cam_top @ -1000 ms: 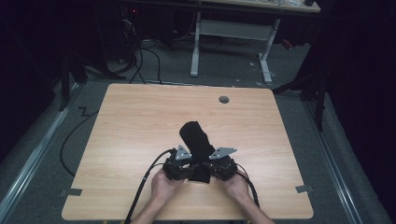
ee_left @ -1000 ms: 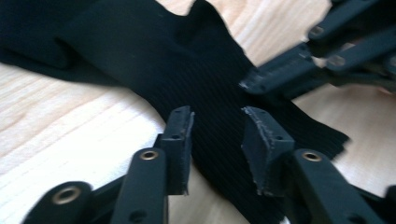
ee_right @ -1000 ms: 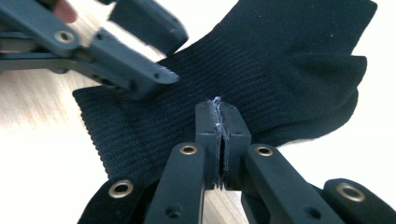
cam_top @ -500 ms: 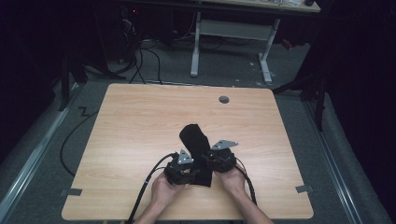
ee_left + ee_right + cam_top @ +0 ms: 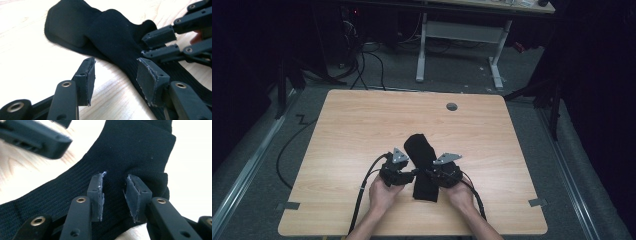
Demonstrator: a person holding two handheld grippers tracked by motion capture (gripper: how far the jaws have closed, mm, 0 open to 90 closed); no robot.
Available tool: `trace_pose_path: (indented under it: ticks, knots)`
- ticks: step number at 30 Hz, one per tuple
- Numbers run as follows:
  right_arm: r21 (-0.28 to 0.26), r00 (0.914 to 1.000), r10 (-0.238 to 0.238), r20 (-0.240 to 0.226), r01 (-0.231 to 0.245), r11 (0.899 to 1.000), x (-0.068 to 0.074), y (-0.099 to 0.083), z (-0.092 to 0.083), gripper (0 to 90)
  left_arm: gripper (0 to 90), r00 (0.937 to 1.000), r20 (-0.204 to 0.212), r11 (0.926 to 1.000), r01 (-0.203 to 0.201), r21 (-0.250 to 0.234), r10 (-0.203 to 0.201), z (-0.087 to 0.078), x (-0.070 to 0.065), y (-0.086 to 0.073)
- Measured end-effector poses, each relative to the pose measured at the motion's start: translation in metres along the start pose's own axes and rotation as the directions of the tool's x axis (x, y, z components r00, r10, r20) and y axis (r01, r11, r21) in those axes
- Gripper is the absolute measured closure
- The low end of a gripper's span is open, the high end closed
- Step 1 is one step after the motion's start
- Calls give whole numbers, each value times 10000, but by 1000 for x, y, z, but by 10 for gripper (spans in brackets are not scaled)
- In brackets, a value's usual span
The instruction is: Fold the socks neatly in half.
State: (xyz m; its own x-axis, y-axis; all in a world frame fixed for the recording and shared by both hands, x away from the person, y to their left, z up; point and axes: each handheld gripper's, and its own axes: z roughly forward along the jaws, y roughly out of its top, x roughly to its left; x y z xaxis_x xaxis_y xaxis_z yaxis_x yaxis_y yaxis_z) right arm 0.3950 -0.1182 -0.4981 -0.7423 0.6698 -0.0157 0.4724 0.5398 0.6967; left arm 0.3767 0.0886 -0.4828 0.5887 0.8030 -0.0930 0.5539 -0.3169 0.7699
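A black ribbed cotton sock (image 5: pixel 422 165) lies flat on my light wooden table (image 5: pixel 362 130), a little right of centre and toward the near edge. Its long axis runs near to far: the folded, thicker end points away from me and leans slightly left, while the ribbed cuff end points back toward me between my hands.

My left claw (image 5: pixel 113 75) sits at the sock's left edge with its jaws spread; they have just been opening further. One pad hangs over bare wood, the other over the ribbed cloth, and neither presses on anything.

My right claw (image 5: pixel 113 196) reaches in from the sock's right side, its jaws parted above the ribbed middle, with cloth between the pads; I cannot tell whether they pinch it.
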Motion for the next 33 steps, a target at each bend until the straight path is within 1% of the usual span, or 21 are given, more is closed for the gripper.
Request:
trace_pose_path:
  ticks: [1, 6, 9, 11, 12, 14, 16, 18, 19, 21, 23, 26, 28, 29, 31, 33]
  knots:
    - [2, 9999, -94, -36, 94, 10000, 1, 0, 0, 669, 486, 10000, -34, 10000, 65, 1, -65, 0, 1, 0]
    - [-11, 9995, -236, -202, 236, 9997, 5, 0, 0, 671, 470, 9993, -265, 9995, 282, 128, -278, -1, 10, 0]
    - [-56, 9987, -407, -301, 406, 9992, 8, -1, 0, 674, 470, 9980, -429, 9989, 467, 92, -462, -1, 16, 0]
    - [-39, 9985, -404, -379, 402, 9992, 11, -1, 0, 676, 471, 9969, -510, 9982, 597, 75, -592, -1, 19, -1]
    - [-44, 9973, -597, -422, 595, 9982, 11, -2, -1, 679, 471, 9967, -552, 9982, 598, 73, -593, -1, 21, -1]
    - [-47, 9963, -691, -513, 690, 9976, 12, -2, -1, 681, 471, 9956, -679, 9978, 655, 59, -650, 0, 24, -1]
    - [-106, 9948, -808, -617, 803, 9967, 12, -4, -2, 682, 472, 9941, -730, 9967, 811, 36, -806, 1, 28, -2]
    - [-109, 9942, -830, -685, 824, 9965, 13, -6, -4, 682, 473, 9922, -776, 9952, 983, 25, -978, 2, 31, -2]
    - [-117, 9937, -856, -729, 850, 9963, 13, -7, -5, 682, 474, 9913, -821, 9945, 1043, 121, -1030, 3, 34, -1]
    - [-71, 9922, -937, -817, 934, 9956, 13, -8, -6, 682, 473, 9913, -912, 9945, 987, 364, -951, 7, 37, 3]
    - [-21, 9908, -1028, -880, 1030, 9947, 13, -9, -8, 682, 479, 9909, -984, 9950, 950, 293, -917, 10, 40, 8]
    - [-2, 9903, -948, -1016, 953, 9954, 12, -11, -10, 683, 480, 9900, -1100, 9948, 937, 408, -887, 17, 45, 18]
    - [-43, 9897, -974, -1054, 975, 9952, 11, -12, -10, 683, 489, 9898, -1047, 9938, 1013, 461, -961, 23, 47, 21]
    - [-42, 9891, -1000, -1084, 1001, 9950, 11, -12, -10, 683, 498, 9893, -1140, 9935, 983, 574, -913, 27, 49, 23]
    - [-17, 9880, -1015, -1167, 1020, 9948, 9, -11, -10, 682, 543, 9895, -1240, 9932, 850, 799, -747, 34, 50, 25]
    - [-56, 9884, -921, -1211, 921, 9957, 8, -11, -10, 699, 643, 9915, -1180, 9941, 660, 863, -556, 38, 50, 25]
